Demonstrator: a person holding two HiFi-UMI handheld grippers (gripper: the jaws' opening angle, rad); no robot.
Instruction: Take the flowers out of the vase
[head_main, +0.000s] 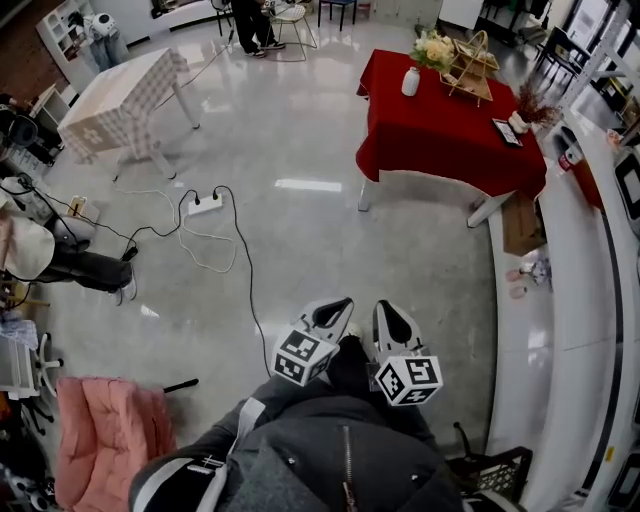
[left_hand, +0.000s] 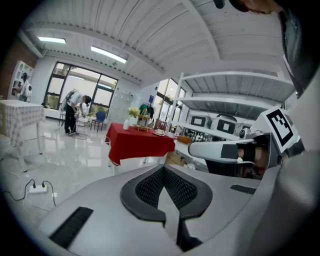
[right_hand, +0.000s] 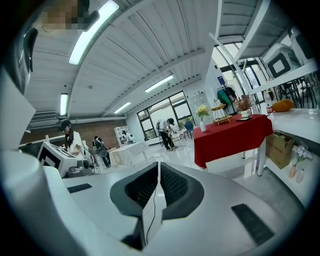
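A white vase (head_main: 410, 82) with pale flowers (head_main: 435, 48) stands on the red-clothed table (head_main: 440, 140) at the far right, across the floor from me. The left gripper view shows the vase (left_hand: 126, 125) and flowers (left_hand: 133, 112) small and distant. In the right gripper view the flowers (right_hand: 202, 110) stand upright in the vase (right_hand: 202, 127). My left gripper (head_main: 343, 303) and right gripper (head_main: 386, 306) are side by side close to my body, far from the table. Both are shut with nothing between the jaws, the left gripper (left_hand: 163, 167) and the right gripper (right_hand: 158, 164).
A wooden rack (head_main: 470, 65) stands beside the vase. A checkered-cloth table (head_main: 125, 100) is at far left. A power strip (head_main: 205, 205) and cables lie on the floor. A white counter (head_main: 560, 300) runs along the right. A cardboard box (head_main: 522, 225) sits under the red table.
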